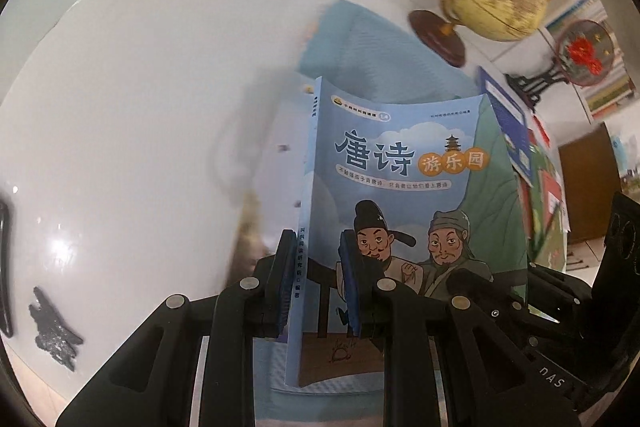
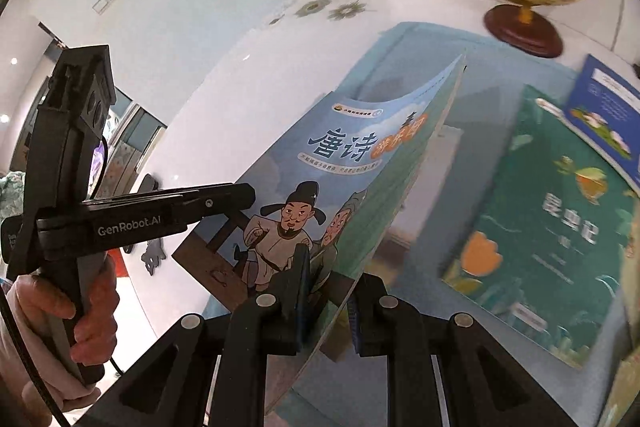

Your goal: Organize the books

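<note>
Grip check: left gripper (image 1: pixel 316 283) and right gripper (image 2: pixel 326 301) both clamp the Tang-poetry book (image 1: pixel 404 211); keep them level, land it beside the green book (image 2: pixel 548 227).

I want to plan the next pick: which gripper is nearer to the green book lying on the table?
Right. The right gripper holds the blue book's open edge, beside the green book. The left gripper clamps its spine side, farther away.

I see a glossy white table (image 1: pixel 120 107) throwing back lamp glare, a paper-covered blue book (image 1: pixel 400 195) with a smooth, faintly sheeny cover, matt black plastic on the left hand-held gripper (image 1: pixel 320 279), and a polished wooden globe base (image 2: pixel 524 29).
</note>
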Available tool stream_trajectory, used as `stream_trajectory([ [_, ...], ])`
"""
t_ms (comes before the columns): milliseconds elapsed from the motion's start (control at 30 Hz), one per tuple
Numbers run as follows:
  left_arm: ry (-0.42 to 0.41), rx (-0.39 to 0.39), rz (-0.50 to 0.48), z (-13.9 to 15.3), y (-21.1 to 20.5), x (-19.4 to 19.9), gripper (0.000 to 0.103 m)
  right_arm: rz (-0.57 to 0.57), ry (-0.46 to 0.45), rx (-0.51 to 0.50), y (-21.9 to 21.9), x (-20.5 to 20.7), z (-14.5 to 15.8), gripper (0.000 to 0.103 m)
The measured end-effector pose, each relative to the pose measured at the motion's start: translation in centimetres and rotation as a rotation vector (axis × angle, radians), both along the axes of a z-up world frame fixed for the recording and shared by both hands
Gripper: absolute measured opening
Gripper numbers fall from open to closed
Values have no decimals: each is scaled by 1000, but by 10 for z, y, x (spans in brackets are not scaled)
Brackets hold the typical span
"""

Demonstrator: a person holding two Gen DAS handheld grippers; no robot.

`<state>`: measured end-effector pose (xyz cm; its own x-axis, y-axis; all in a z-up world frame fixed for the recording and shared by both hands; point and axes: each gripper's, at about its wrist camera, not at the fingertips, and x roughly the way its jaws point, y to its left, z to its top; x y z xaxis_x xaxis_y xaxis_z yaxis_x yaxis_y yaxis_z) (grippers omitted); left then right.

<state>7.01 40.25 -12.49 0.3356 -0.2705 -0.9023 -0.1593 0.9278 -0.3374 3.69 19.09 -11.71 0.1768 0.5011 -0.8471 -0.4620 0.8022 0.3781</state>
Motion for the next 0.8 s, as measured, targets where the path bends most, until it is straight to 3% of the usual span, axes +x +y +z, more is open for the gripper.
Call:
stream_trajectory([
  [333,65,5,16,-39,16,6,19,-102,124,19,2,14,-47,17],
  [800,55,94,-1,-40,8,11,23,-206,229,40,-8,15,-67,25],
])
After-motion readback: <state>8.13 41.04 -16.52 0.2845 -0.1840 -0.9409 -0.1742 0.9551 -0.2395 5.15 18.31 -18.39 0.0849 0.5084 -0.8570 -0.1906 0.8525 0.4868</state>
